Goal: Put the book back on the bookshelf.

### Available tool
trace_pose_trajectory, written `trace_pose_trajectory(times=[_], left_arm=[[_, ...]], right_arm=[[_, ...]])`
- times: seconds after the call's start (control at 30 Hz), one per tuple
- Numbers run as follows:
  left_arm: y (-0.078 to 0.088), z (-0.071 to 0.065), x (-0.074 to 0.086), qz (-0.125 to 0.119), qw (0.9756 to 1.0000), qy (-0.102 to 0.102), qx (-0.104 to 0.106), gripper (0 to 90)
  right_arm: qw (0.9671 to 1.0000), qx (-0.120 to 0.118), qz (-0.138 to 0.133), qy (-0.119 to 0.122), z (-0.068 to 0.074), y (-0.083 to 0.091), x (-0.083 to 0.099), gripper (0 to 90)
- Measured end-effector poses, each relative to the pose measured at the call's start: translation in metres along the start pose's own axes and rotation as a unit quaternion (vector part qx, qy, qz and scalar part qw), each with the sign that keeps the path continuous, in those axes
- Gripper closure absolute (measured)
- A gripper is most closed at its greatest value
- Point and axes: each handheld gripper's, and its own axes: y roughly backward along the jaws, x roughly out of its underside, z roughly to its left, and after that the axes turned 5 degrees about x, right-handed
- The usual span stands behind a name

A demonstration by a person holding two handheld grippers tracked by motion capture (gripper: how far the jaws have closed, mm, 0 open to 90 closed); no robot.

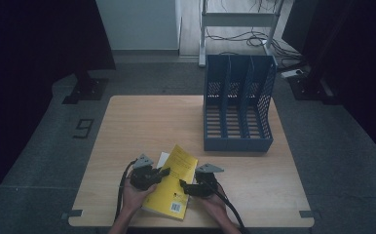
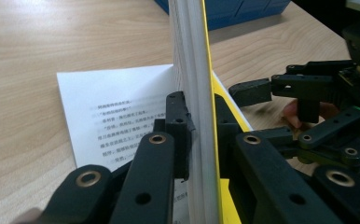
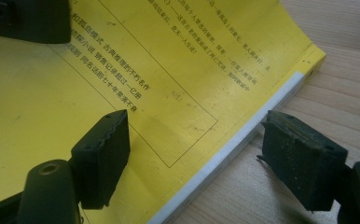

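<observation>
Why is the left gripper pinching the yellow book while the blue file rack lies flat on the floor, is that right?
Not quite. The left gripper does pinch the yellow book, but the blue file rack stands upright on the table, not flat on the floor. The high view shows it.

Present on table point(image 1: 127, 126): one yellow book point(image 1: 174, 183), one blue file rack point(image 1: 238, 105) with three compartments. Two handheld grippers: left gripper point(image 1: 153, 175), right gripper point(image 1: 192, 187).

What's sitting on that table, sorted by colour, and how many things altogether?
Yellow: 1, the paperback book
Blue: 1, the three-slot file rack
Black: 2, the left hand-held gripper and the right hand-held gripper
Total: 4
</observation>
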Motion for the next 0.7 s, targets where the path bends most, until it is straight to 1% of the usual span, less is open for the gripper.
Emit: trace_pose_trajectory(times=[0.13, 0.2, 0.23, 0.27, 0.3, 0.37, 0.4, 0.43, 0.63, 0.7], left_arm=[[0.002, 0.002, 0.0, -0.007, 1.0, 0.0, 0.006, 81.7], [0.004, 0.001, 0.0, -0.014, 0.9998, 0.0, 0.012, 81.8], [0.004, 0.001, 0.0, -0.017, 0.9998, -0.001, 0.013, 81.8], [0.004, 0.001, 0.0, -0.017, 0.9998, -0.001, 0.013, 81.8], [0.006, -0.001, -0.001, -0.024, 0.9996, -0.004, 0.013, 81.8], [0.007, -0.001, -0.001, -0.026, 0.9996, -0.006, 0.012, 81.8], [0.008, -0.002, -0.001, -0.029, 0.9995, -0.007, 0.013, 81.8], [0.008, -0.002, -0.002, -0.03, 0.9994, -0.007, 0.013, 81.8], [0.012, -0.004, -0.003, -0.039, 0.9991, -0.013, 0.01, 81.9], [0.015, -0.006, -0.004, -0.048, 0.9987, -0.017, 0.01, 81.9]], right_arm=[[1.0, 0.001, -0.003, 0.009, 0.0, 0.002, 0.0, 20.6], [0.9996, 0.003, -0.02, 0.019, 0.0, 0.005, 0.002, 20.9], [0.9994, 0.003, -0.026, 0.022, 0.001, 0.007, 0.002, 20.9], [0.9994, 0.003, -0.026, 0.022, 0.001, 0.007, 0.002, 20.9], [0.999, 0.002, -0.037, 0.023, 0.0, 0.009, 0.003, 20.9], [0.999, 0.002, -0.04, 0.021, 0.0, 0.01, 0.003, 20.9], [0.9989, 0.002, -0.043, 0.021, -0.001, 0.011, 0.003, 20.9], [0.9985, 0.004, -0.051, 0.019, -0.002, 0.014, 0.003, 20.9], [0.9977, 0.006, -0.066, 0.015, -0.006, 0.02, 0.0, 20.9], [0.9976, 0.006, -0.068, 0.013, -0.008, 0.022, 0.0, 20.9]])
